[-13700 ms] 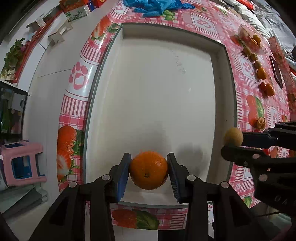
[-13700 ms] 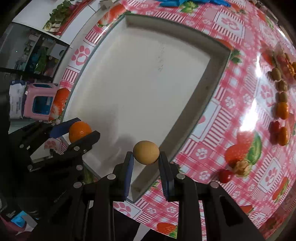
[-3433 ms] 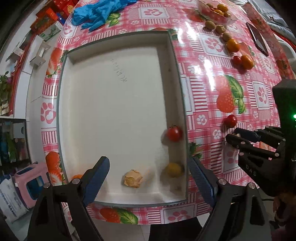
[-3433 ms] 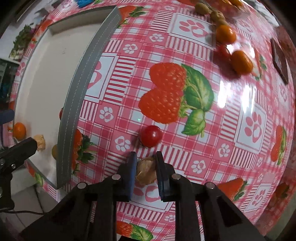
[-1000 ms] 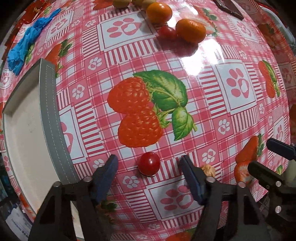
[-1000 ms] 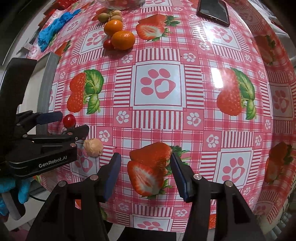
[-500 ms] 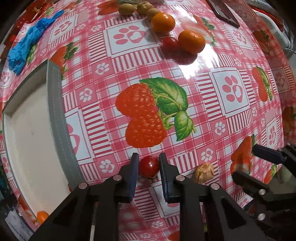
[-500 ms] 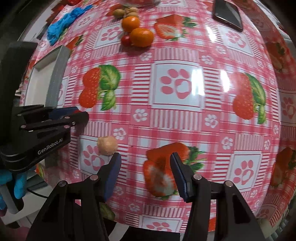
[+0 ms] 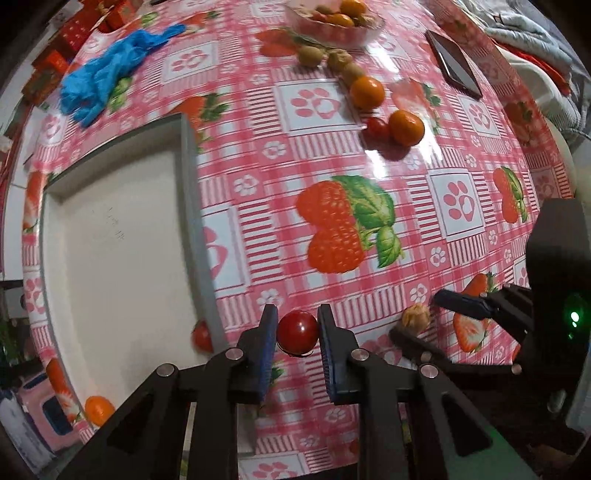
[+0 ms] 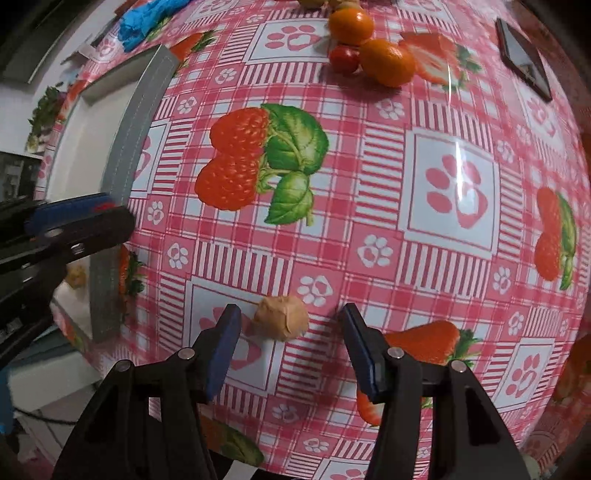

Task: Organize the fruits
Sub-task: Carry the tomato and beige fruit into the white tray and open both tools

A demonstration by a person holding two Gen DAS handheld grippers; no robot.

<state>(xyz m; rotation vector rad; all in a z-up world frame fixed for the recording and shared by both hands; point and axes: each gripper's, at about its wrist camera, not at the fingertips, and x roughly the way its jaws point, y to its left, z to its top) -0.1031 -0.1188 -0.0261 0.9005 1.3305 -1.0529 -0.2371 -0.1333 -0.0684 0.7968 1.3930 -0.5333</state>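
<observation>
Our left gripper (image 9: 297, 330) has its jaws clenched on a cherry tomato (image 9: 297, 331), held above the table (image 9: 369, 206). Our right gripper (image 10: 288, 334) has just been narrowing its jaws; they stand released around a walnut (image 10: 282, 322) lying between them, neither pad touching.

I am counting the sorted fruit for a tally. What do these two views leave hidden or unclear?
- Tray contents: left wrist view shows only a tomato half behind the wall and an orange at the edge; gripper arms hide the near end.
- Fruit bowl: cut off at the top, pieces too small to count.
- Right wrist view: the left gripper blocks the tray.
</observation>
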